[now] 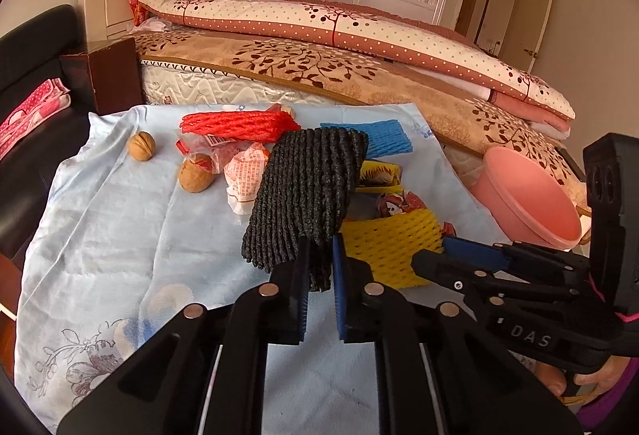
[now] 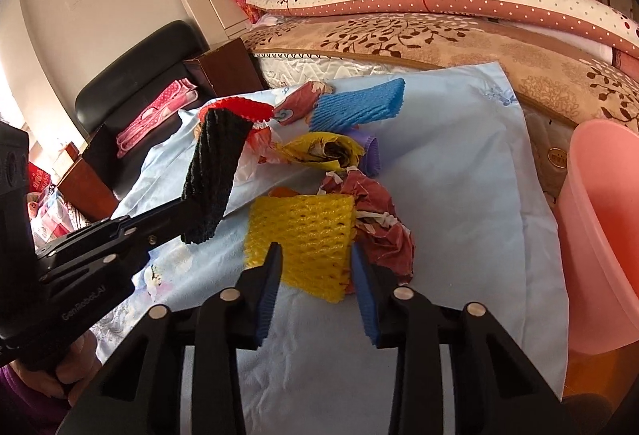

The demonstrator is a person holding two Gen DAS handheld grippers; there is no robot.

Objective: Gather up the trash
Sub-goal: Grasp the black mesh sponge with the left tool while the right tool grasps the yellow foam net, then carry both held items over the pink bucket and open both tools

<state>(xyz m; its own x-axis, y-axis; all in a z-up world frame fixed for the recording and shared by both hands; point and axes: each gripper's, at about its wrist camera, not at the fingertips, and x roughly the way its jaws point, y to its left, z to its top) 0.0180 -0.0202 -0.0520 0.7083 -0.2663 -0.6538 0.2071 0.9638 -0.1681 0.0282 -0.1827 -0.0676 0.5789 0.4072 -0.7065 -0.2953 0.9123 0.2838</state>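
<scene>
My left gripper (image 1: 321,247) is shut on the lower end of a black foam net (image 1: 307,191) and holds it lifted above the light blue cloth (image 1: 120,215). The right wrist view shows the same black foam net (image 2: 217,163) hanging from the left gripper (image 2: 191,215). My right gripper (image 2: 315,255) has both pads against the sides of a yellow foam net (image 2: 303,235) lying on the cloth (image 2: 459,175). In the left wrist view the right gripper (image 1: 447,247) reaches the yellow foam net (image 1: 383,239) from the right.
A pink bin (image 2: 599,235) stands at the cloth's right edge. On the cloth lie a red foam net (image 1: 239,125), a blue foam net (image 2: 355,107), a purple net (image 2: 371,155), crumpled wrappers (image 2: 379,231) and two walnuts (image 1: 141,145). A bed lies behind and a black chair to the left.
</scene>
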